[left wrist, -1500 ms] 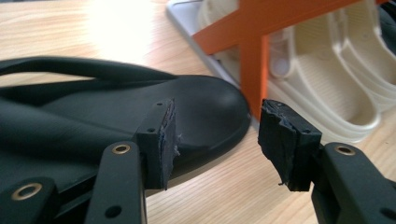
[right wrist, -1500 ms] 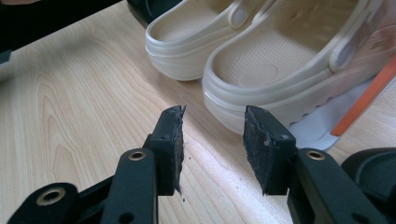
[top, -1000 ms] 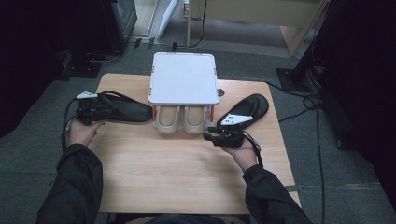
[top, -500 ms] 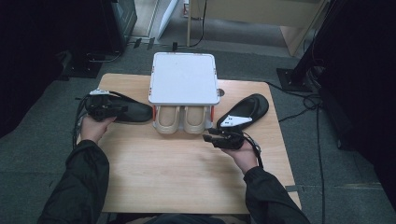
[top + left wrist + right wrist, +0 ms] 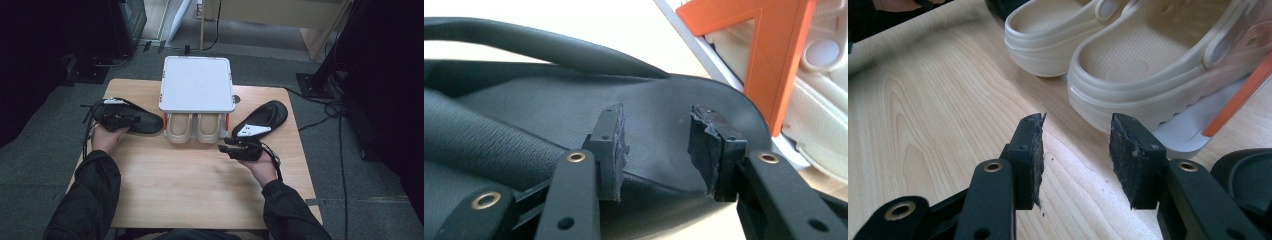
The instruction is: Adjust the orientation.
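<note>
No writing is legible; the left claw (image 5: 656,150) has been closing around the black slipper (image 5: 549,110), the right claw (image 5: 1075,160) gapes empty.

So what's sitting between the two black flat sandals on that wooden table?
In the high view, a white two-tier shoe rack stands between the left black sandal and right black sandal, with a pair of cream clogs on its lower shelf.

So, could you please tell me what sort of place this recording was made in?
Probably a lab or workshop set up for recording, not a home: a small light wooden table stands on grey carpet, with black cables trailing over the floor and dark equipment stands around it.
</note>
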A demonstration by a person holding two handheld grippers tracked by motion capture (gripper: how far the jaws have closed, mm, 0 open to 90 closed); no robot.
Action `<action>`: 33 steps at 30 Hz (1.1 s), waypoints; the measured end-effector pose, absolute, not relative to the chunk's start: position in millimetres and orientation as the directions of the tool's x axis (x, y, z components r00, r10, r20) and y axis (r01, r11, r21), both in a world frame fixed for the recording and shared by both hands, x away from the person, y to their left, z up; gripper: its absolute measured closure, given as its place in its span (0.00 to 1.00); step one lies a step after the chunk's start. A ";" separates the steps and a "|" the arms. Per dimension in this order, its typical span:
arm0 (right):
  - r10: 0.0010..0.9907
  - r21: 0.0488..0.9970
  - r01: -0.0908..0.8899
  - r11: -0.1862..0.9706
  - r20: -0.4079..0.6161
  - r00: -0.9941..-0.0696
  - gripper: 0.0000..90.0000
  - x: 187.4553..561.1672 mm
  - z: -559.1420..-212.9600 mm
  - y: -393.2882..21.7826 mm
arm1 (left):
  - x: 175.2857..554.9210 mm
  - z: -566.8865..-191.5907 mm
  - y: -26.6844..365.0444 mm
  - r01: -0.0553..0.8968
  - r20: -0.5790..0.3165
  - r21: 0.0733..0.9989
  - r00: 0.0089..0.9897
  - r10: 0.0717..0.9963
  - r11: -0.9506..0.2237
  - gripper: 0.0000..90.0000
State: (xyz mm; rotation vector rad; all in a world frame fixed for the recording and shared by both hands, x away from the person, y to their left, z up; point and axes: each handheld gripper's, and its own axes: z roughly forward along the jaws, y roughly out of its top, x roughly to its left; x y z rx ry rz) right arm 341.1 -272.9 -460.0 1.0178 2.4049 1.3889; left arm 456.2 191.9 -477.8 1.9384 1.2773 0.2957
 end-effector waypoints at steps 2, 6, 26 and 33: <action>0.640 0.820 0.471 0.325 0.176 -0.748 0.64 341.3 -459.4 -273.1 | 452.4 -477.4 196.0 0.677 -0.218 0.711 0.469 0.856 -0.190 0.65; 0.636 0.824 0.468 0.321 0.178 -0.751 0.64 343.0 -457.9 -272.4 | 443.7 -476.6 202.2 0.679 -0.214 0.707 0.468 0.857 -0.195 0.65; 0.610 0.816 0.466 0.341 0.185 -0.770 0.63 350.8 -457.6 -261.2 | 433.8 -457.9 238.0 0.671 -0.200 0.736 0.339 0.919 -0.087 0.51; 0.615 0.815 0.473 0.336 0.191 -0.765 0.63 351.5 -458.5 -262.2 | 443.1 -469.0 243.1 0.690 -0.225 0.722 0.306 0.925 -0.052 0.51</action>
